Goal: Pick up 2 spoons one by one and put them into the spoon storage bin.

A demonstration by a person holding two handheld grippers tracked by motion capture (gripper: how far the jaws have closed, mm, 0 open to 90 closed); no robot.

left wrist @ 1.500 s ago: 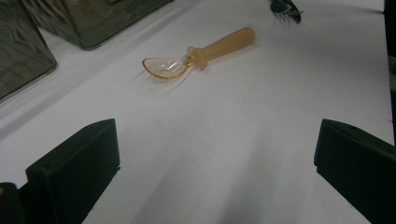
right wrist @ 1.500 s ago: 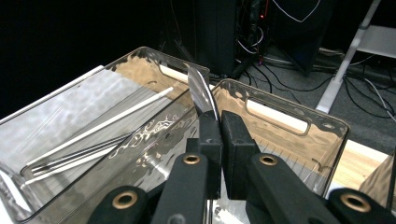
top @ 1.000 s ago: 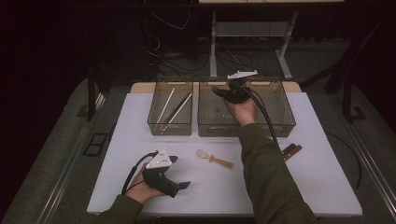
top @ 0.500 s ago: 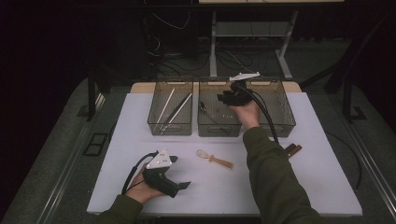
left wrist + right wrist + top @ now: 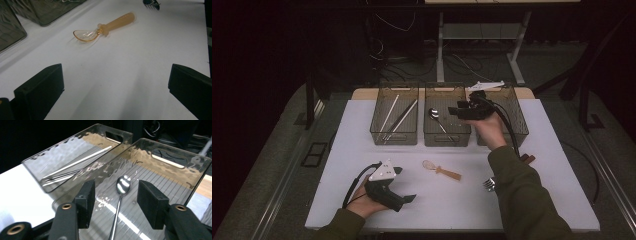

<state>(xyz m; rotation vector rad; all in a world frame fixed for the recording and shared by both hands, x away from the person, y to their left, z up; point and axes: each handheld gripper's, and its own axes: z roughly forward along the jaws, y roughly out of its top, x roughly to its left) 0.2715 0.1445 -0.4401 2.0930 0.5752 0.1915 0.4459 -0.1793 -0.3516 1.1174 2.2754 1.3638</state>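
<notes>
A metal spoon (image 5: 119, 195) lies on the ribbed floor of the middle clear bin (image 5: 447, 136); the high view shows the spoon (image 5: 435, 117) there too. My right gripper (image 5: 117, 187) hovers over that bin, jaws apart, and they have just been opening. The spoon lies below the gap and neither pad touches it. In the high view the right gripper (image 5: 453, 111) points left above the bins. An amber plastic spoon (image 5: 441, 170) rests mid-table. My left gripper (image 5: 115, 75) sits low near the front left, wide open and empty, facing the amber spoon (image 5: 105, 26).
The left bin (image 5: 394, 135) holds chopsticks (image 5: 75, 163). A third clear bin (image 5: 512, 125) stands at the right. A fork (image 5: 488, 184) lies by the right sleeve, and a brown item (image 5: 527, 159) beside it. White tabletop (image 5: 362, 150) extends to its edges.
The right gripper has drawn back a little to the right over the bins and its jaws have opened. The metal spoon now lies free in the middle bin. The left hand stayed put.
</notes>
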